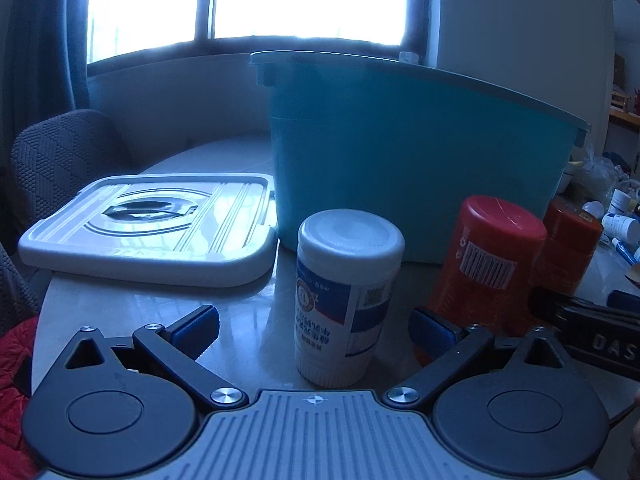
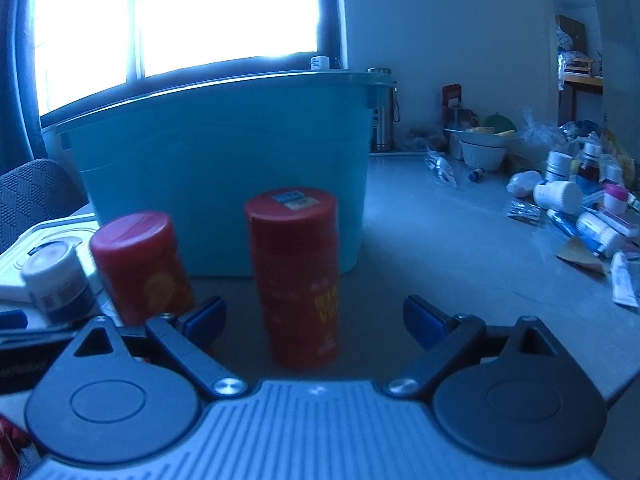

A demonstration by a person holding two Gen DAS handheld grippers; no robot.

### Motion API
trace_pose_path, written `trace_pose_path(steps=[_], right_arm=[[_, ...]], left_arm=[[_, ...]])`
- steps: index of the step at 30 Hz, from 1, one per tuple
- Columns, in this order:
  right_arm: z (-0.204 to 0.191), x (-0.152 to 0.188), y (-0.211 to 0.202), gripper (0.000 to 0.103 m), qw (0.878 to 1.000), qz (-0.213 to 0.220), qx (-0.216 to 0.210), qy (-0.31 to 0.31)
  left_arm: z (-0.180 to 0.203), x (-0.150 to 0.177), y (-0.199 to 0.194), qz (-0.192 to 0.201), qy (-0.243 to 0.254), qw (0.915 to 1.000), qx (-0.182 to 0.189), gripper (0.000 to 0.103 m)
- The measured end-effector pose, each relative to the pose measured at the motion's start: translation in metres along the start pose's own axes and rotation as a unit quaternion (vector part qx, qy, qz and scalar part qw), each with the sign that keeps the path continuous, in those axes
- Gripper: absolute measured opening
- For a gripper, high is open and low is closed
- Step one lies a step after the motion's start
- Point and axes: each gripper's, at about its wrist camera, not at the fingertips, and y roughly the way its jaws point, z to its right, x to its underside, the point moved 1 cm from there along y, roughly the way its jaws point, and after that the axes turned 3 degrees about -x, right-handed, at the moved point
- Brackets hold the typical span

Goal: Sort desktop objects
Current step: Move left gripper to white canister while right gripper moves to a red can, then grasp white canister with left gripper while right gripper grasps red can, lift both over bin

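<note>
White-capped plastic bottle with blue label [image 1: 349, 296] stands upright between the wide-open jaws of the left gripper [image 1: 314, 330], near the teal plastic bin [image 1: 400, 140]. Taller red cylindrical canister [image 2: 296, 276] stands between the wide-open jaws of the right gripper [image 2: 314, 326], with the second red canister [image 2: 140, 264] just left. Best to advance until pads flank each body low, close squarely, lift straight, avoid knocking the neighbour.

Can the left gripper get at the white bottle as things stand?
Probably yes. The left gripper is open, with the white bottle upright between its fingers. The nearest red canister stands apart, to the right.
</note>
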Motion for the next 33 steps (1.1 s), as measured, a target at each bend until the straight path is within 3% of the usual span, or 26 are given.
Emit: trace_pose_path(steps=[1, 2, 3, 13, 33], right_arm=[[-0.001, -0.001, 0.006, 0.078, 1.0, -0.004, -0.004, -0.004], [-0.003, -0.002, 0.012, 0.054, 1.0, -0.011, -0.008, -0.01], [-0.004, -0.003, 0.015, 0.048, 1.0, -0.015, -0.008, -0.012], [-0.003, -0.003, -0.002, 0.048, 1.0, -0.023, 0.008, 0.006], [-0.006, -0.016, -0.115, 0.048, 1.0, -0.004, -0.002, -0.001]], left_arm=[[0.001, -0.001, 0.002, 0.002, 0.001, 1.0, 0.004, 0.099], [0.002, -0.001, 0.004, 0.004, 0.007, 0.9999, 0.007, 0.073], [0.003, -0.003, 0.006, 0.002, 0.014, 0.9999, 0.009, 0.049], [-0.005, -0.014, -0.001, -0.003, 0.006, 0.9996, 0.029, 0.049], [-0.014, -0.017, -0.119, 0.002, 0.0, 0.9994, 0.035, 0.049]])
